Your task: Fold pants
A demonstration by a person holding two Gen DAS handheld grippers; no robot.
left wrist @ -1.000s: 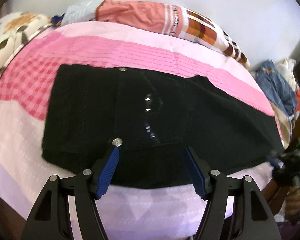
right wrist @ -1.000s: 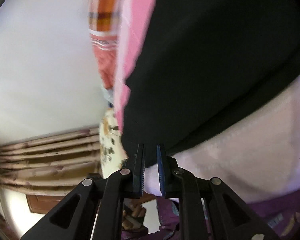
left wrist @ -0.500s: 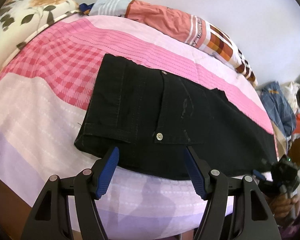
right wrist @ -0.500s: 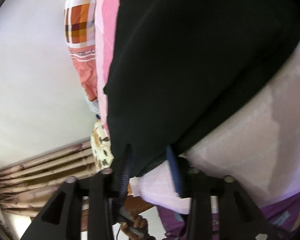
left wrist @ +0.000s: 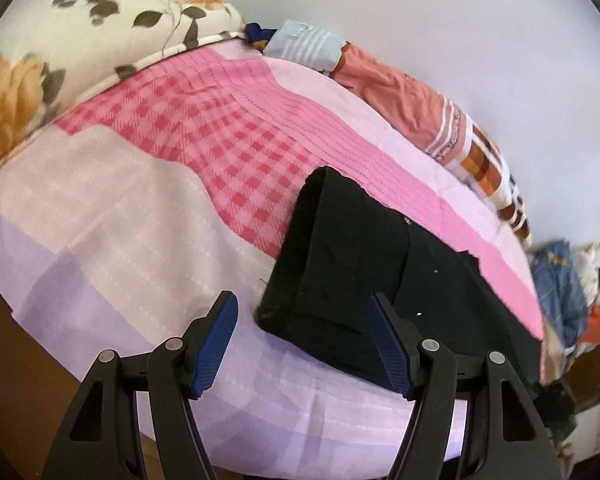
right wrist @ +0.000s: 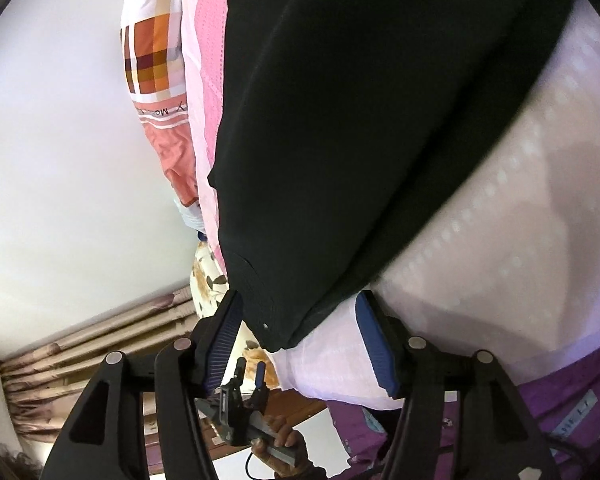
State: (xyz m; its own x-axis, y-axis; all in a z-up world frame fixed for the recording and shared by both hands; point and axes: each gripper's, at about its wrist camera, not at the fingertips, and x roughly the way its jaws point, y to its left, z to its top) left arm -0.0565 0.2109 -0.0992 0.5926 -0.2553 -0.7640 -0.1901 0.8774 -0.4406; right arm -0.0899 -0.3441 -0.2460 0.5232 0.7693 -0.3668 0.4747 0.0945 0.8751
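Note:
Black pants (left wrist: pixel 364 264) lie folded flat on the pink and lilac bedsheet (left wrist: pixel 148 216), stretching to the right. My left gripper (left wrist: pixel 302 338) is open and empty, held just short of the pants' near left corner. In the right wrist view the pants (right wrist: pixel 360 120) fill the upper middle, seen rotated sideways. My right gripper (right wrist: pixel 298 342) is open, its blue pads either side of the pants' near corner without pinching it. The left gripper (right wrist: pixel 250 376) also shows there, small, held in a hand.
A floral pillow (left wrist: pixel 80 40) lies at the bed's far left. A salmon and checked bundle of cloth (left wrist: pixel 420 96) lies along the wall. A heap of clothes (left wrist: pixel 564 280) sits off the bed's right end. Striped curtains (right wrist: pixel 80 360) hang behind.
My right gripper has opened from nearly shut to wide open. My left gripper has swung left and pulled back, so the pants now sit to its right.

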